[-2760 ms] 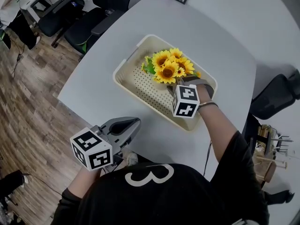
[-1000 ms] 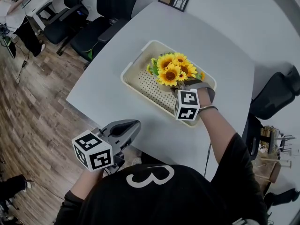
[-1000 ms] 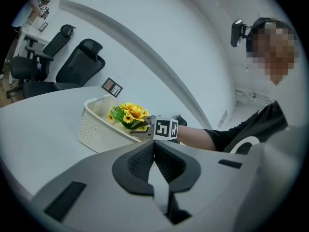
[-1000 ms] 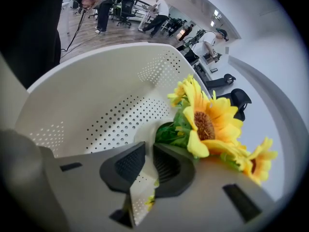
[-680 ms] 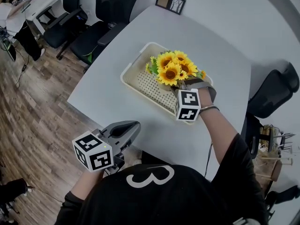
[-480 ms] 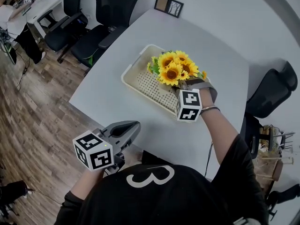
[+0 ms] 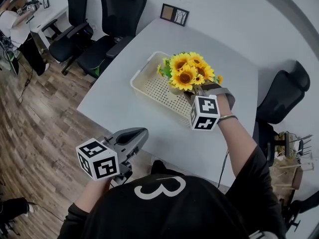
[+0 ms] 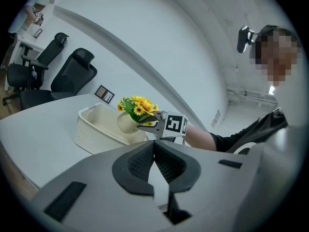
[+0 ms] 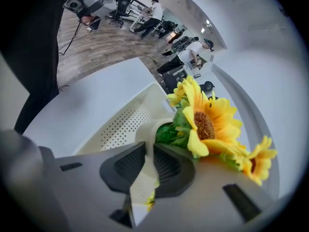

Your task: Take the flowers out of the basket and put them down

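A bunch of yellow sunflowers (image 7: 188,71) stands in a small white pot (image 8: 126,123). My right gripper (image 7: 193,90) is shut on the pot's rim (image 9: 146,131) and holds it tilted just above the right end of the cream perforated basket (image 7: 141,69). In the right gripper view the blooms (image 9: 208,122) fill the right side, with the basket (image 9: 119,124) below. My left gripper (image 7: 142,133) hangs shut and holds nothing near the table's front edge, its closed jaws (image 8: 154,151) aimed at the basket (image 8: 91,127).
The basket sits on a white table (image 7: 117,103). A framed picture (image 7: 174,14) lies at the far edge. Black office chairs (image 7: 110,19) stand beyond the far left corner, and another chair (image 7: 282,91) is at the right. Wood floor lies to the left.
My right gripper has risen with the pot of sunflowers, which now hangs higher over the basket's right end. The left gripper has stayed put.
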